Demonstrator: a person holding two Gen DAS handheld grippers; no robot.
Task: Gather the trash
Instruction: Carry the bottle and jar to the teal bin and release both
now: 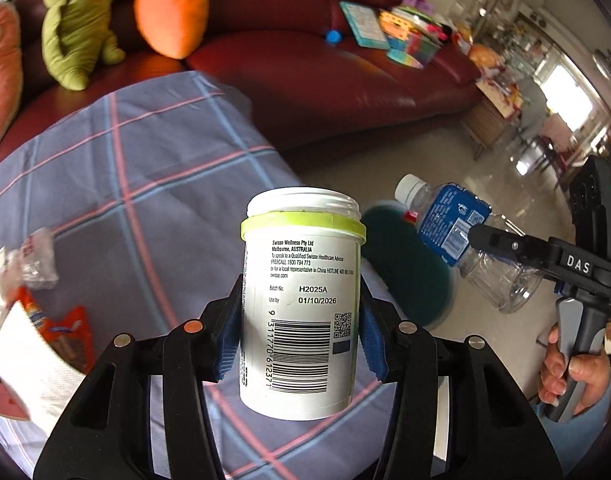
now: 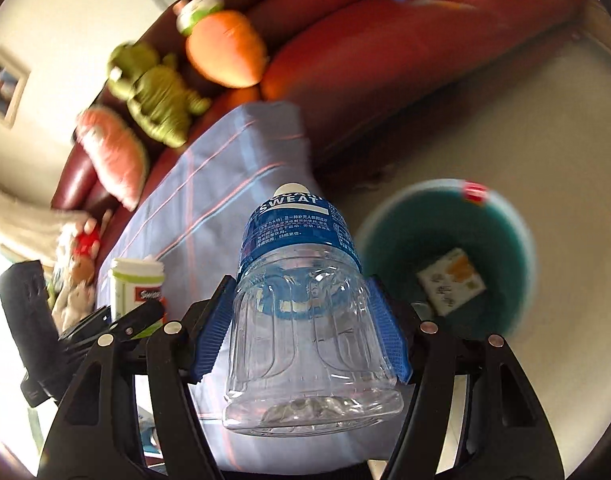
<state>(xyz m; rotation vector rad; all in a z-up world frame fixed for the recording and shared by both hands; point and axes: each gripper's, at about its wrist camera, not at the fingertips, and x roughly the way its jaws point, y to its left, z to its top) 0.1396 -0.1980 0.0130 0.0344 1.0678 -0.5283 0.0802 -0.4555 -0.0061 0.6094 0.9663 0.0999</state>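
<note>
My left gripper (image 1: 299, 328) is shut on a white supplement jar (image 1: 301, 300) with a lime-green band, held upright above the plaid cloth. My right gripper (image 2: 301, 320) is shut on an empty clear plastic bottle (image 2: 301, 312) with a blue label and white cap. That bottle (image 1: 457, 232) and the right gripper (image 1: 501, 242) also show at the right of the left wrist view, over the floor. A teal trash bin (image 2: 505, 240) stands on the floor beside the bottle, with a small carton (image 2: 451, 280) inside. The jar (image 2: 135, 286) appears at the left of the right wrist view.
A plaid blue-grey cloth (image 1: 125, 168) covers the table, with wrappers and paper (image 1: 37, 344) on its left part. A dark red sofa (image 1: 325, 80) behind holds plush toys (image 1: 171, 12) and books (image 1: 365, 26). A hand (image 1: 561, 372) grips the right tool's handle.
</note>
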